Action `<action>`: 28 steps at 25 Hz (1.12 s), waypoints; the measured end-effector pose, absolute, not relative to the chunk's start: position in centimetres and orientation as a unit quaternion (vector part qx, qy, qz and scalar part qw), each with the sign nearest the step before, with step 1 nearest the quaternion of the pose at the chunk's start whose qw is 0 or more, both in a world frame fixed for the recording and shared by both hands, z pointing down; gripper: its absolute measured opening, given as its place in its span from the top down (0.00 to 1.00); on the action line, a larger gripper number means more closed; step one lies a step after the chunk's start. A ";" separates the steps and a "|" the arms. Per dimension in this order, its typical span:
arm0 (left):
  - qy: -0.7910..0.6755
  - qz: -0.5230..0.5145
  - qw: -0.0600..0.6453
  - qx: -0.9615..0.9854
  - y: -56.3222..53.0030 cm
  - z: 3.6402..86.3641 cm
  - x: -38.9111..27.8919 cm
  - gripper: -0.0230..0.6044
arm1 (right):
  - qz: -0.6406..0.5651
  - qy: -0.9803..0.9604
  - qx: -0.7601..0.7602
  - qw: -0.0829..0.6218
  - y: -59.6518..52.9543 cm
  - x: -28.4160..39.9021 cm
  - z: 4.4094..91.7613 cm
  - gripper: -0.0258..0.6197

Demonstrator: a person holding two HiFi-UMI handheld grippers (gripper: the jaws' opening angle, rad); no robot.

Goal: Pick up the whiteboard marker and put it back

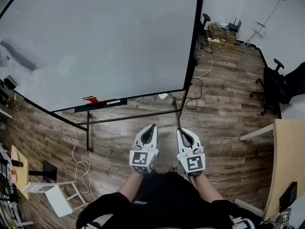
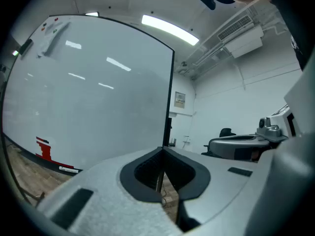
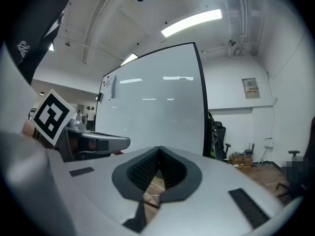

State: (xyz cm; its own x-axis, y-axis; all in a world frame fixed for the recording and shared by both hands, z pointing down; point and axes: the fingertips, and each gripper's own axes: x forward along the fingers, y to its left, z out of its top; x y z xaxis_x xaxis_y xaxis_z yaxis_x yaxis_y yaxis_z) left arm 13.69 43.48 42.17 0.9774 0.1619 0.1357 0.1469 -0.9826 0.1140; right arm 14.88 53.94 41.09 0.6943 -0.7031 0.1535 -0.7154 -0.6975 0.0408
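A large whiteboard on a black stand fills the upper left of the head view. Its bottom ledge carries a red eraser-like object and a thin white marker-like object; in the left gripper view the red thing and the white one lie low on the left. My left gripper and right gripper are side by side in front of the person's body, pointing at the board's stand. Both are shut and hold nothing.
Cables trail across the wooden floor under the board. A white stool lies at the lower left. Office chairs stand at the right, beside a wooden desk edge. Boxes and a router sit by the far wall.
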 end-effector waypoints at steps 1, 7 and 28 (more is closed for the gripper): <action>0.075 0.077 0.056 0.993 43.8 42.5 13.8 0.95 | 0.065 -0.386 0.919 0.049 54.2 15.2 41.3 0.96; 0.081 0.096 0.049 0.991 43.9 43.5 15.1 0.95 | 0.069 -0.373 0.925 0.035 54.3 17.4 41.7 0.96; 0.089 0.125 0.085 0.985 32.4 47.1 24.0 0.95 | 0.113 -0.427 0.894 0.078 39.9 25.5 46.0 0.96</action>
State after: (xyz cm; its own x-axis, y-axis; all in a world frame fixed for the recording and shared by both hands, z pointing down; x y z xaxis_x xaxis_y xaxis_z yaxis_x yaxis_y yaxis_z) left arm 23.98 32.41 47.12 0.9531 0.1956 0.2310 0.1531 -0.9698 0.1896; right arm 25.47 39.89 45.95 0.6101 -0.7452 0.2693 -0.7806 -0.6236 0.0429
